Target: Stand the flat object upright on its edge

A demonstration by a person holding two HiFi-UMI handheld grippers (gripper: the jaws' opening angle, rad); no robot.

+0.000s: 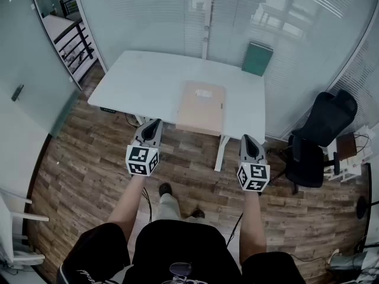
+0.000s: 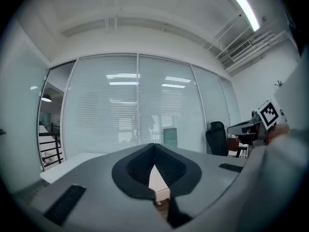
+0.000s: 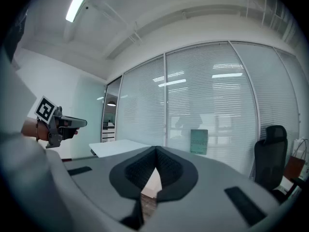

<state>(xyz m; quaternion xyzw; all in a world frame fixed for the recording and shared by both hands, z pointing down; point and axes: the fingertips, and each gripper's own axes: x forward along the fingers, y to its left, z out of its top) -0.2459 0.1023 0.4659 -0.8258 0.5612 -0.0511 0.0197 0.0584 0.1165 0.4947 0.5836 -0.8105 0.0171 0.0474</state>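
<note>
Head view shows the flat pale-tan cardboard sheet lying face down on the white rectangular table, near its front edge and right of centre. The left gripper and right gripper hover over the wooden floor short of the table, well apart from the sheet. Both have their jaws pressed together with nothing between them. A green panel leans upright at the table's far right corner.

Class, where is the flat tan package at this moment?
In the head view the flat tan package lies on the white table, right of centre at its near edge; the green board stands by the glass wall beyond it.
</note>
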